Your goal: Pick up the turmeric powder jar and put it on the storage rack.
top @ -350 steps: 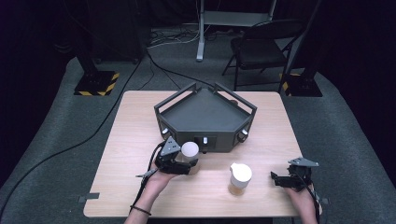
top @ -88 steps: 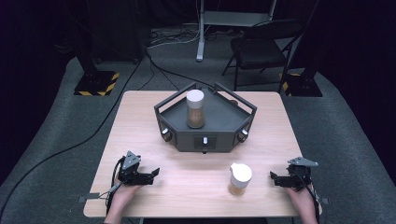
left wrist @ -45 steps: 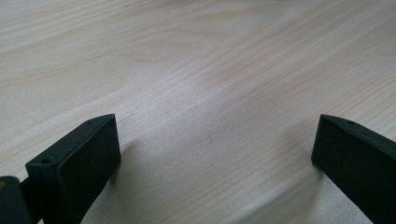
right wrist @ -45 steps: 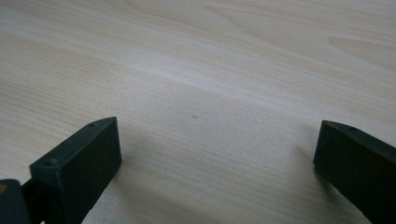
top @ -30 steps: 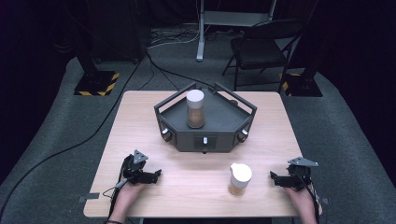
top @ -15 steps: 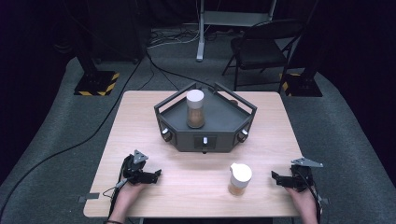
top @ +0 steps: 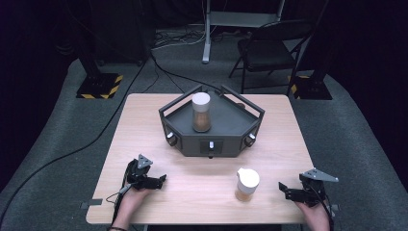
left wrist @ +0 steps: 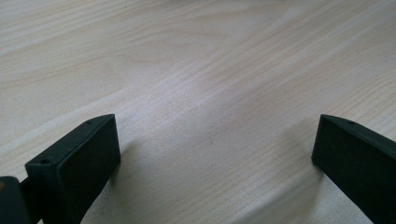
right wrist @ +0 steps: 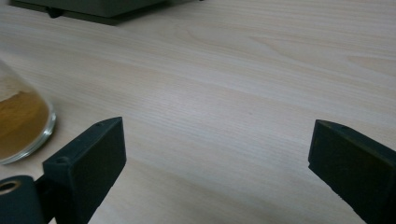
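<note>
Jaws gape empty on your left gripper (top: 161, 180) and right gripper (top: 284, 189), the right's having just narrowed slightly. Two jars: one (top: 247, 184) lower centre, one (top: 201, 112) on the tray (top: 226, 120). Both hands rest low at the bottom edge.

Lab/studio: black curtains, hazard-striped stand bases (top: 100, 85), floor cables (top: 72, 151).

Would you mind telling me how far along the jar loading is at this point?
Done: one spice jar stands in the grey tray. In hand: nothing; the left claw and right claw are both open over bare table. Left: the second spice jar on the table.
</note>
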Demonstrator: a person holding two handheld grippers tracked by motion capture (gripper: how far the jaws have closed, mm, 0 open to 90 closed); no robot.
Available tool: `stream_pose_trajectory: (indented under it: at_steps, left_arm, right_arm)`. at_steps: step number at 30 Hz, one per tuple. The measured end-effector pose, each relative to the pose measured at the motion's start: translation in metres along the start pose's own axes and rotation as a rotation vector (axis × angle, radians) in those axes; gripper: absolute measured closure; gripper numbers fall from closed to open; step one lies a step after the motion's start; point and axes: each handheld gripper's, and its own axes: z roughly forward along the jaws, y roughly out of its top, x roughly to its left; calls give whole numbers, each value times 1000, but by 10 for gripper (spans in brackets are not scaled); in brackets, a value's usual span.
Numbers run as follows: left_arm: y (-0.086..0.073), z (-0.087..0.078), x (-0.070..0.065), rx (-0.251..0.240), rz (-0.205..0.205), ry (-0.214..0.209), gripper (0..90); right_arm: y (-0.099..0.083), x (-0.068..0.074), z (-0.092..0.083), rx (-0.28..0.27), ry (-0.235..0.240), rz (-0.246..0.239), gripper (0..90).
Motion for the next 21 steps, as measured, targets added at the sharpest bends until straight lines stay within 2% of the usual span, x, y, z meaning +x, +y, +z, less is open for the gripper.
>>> stream_pose_trajectory:
  at_steps: [21]
  left_arm:
    - [0,0,0,0,0,0,6]
  right_arm:
    - [-6,27,-21,-69,129,-51,29]
